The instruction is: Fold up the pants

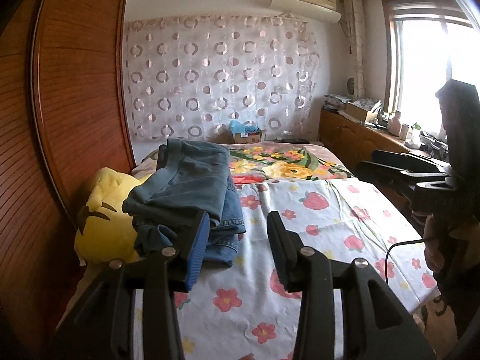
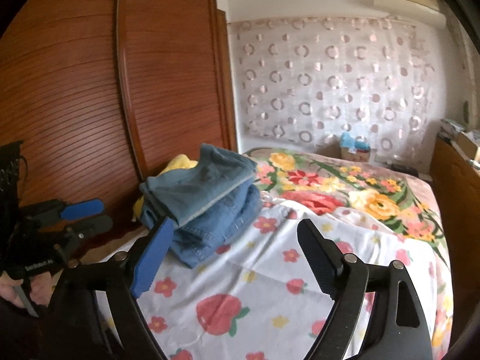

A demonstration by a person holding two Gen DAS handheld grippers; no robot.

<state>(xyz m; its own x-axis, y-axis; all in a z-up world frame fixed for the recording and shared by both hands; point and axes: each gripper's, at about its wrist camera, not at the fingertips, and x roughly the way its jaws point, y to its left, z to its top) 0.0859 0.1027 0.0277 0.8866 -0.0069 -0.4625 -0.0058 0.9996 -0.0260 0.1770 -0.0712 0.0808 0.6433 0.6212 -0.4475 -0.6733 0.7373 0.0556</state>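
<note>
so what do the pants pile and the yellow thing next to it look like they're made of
The folded pants look like blue denim: matte, faded, with stitched seams and hems showing on the lower pair; the darker top pair may be softer cotton. The yellow thing looks like a plush toy or cushion, matte fabric with dark markings, though its exact material is unclear.

A home bedroom is shown. A bed (image 1: 345,210) spread with a white strawberry-print sheet is flanked by a brown louvred wooden wardrobe (image 1: 75,90), and a ring-patterned sheer curtain (image 1: 219,75) is hung beneath a wall-mounted air conditioner (image 1: 306,0).
</note>
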